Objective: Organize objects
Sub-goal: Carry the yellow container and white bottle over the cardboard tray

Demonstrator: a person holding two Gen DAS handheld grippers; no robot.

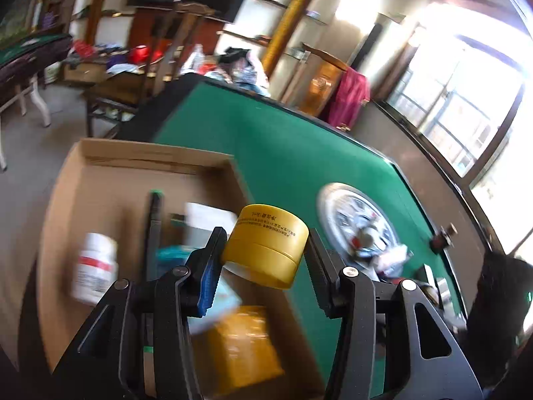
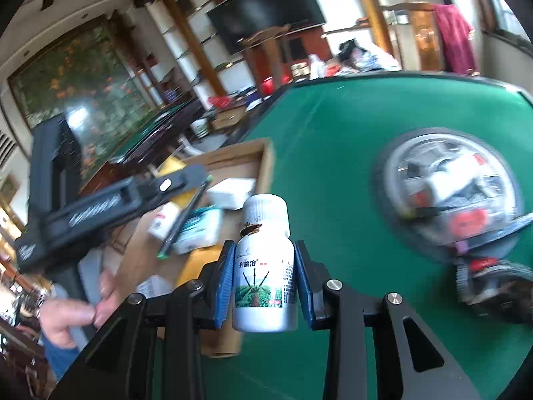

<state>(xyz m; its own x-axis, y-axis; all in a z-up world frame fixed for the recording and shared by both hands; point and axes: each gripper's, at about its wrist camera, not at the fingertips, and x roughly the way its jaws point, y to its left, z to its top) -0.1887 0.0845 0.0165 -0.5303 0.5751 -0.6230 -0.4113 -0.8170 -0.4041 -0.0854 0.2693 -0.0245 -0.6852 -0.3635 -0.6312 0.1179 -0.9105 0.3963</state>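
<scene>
The left gripper is pinching a yellow jar above the cardboard box at the bench's edge; the right gripper is clamping a white bottle over green felt. Each should be lowered fully into the box before letting go.

Black gripper, blue-padded jaws, silver screws.

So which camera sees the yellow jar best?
The left wrist view. The yellow jar sits sharp and close there, clamped in the left gripper above the cardboard box. The right wrist view doesn't show the jar; it shows the white bottle instead.
</scene>
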